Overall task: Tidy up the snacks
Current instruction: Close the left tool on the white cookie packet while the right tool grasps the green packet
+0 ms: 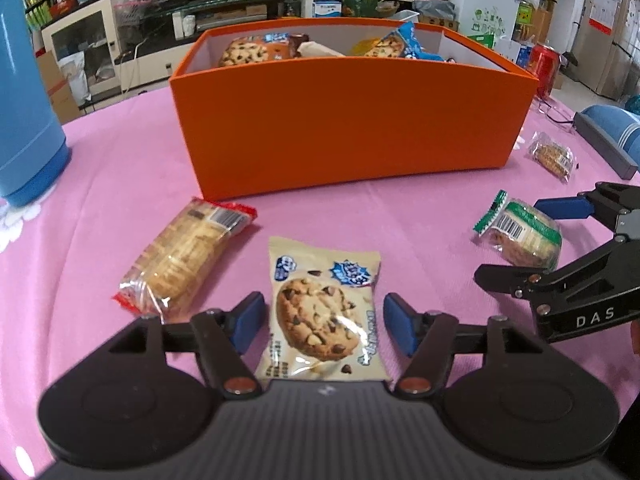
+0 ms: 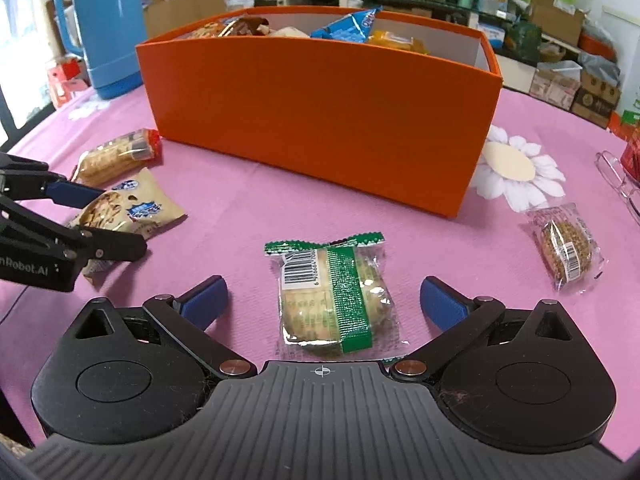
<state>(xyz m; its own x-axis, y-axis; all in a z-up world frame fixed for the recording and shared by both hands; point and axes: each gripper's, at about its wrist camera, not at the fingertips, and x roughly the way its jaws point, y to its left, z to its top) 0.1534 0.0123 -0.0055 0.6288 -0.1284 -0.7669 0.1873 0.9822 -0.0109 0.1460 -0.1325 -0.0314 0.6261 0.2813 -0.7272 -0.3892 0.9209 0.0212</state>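
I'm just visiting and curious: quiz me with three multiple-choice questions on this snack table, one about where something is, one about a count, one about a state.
1. Where does the chocolate-chip cookie packet lie?
A. between the left gripper's fingers
B. inside the box
C. under the flask

2. How many snack packets lie loose on the pink tablecloth?
A. two
B. four
C. six

3. The orange box is:
A. lidded
B. open, holding snacks
C. overturned

Answers: 1 A, the blue pads flank it without touching. 2 B, four lie outside the box. 3 B, packets show above its rim.
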